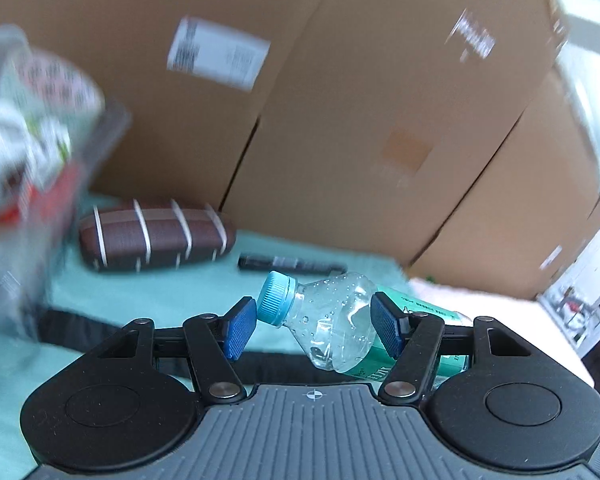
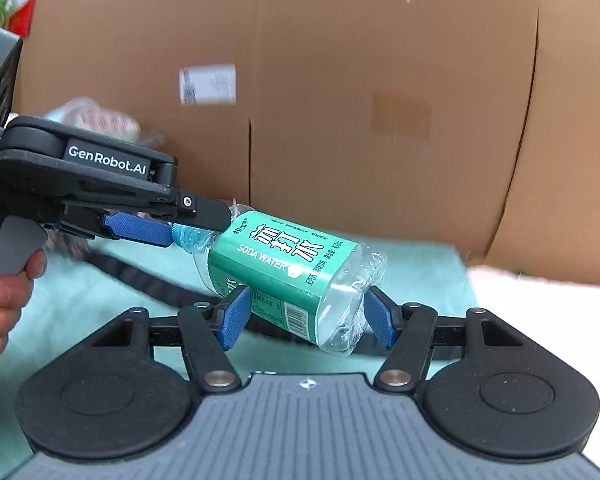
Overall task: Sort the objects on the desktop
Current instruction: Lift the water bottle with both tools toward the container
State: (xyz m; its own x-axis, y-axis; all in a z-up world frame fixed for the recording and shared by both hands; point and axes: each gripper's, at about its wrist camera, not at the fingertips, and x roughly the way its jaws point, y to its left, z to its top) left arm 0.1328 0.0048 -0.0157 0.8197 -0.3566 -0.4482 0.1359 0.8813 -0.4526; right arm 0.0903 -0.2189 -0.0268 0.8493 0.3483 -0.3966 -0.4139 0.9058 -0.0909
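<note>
The soda water bottle point(image 2: 288, 276) hangs tilted above the teal cloth point(image 1: 180, 292), gripped at both ends: the left gripper point(image 1: 314, 326) clamps its neck and the right gripper point(image 2: 302, 316) its base. Far left lie a striped case point(image 1: 156, 234) and a black marker point(image 1: 290, 264) before cardboard boxes point(image 1: 340, 100).

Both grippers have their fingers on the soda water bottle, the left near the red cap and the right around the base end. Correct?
Not quite: the cap is light blue, not red, as the left wrist view shows. The rest holds: the left gripper is near the neck of the soda water bottle, and the right gripper around its base end.
</note>
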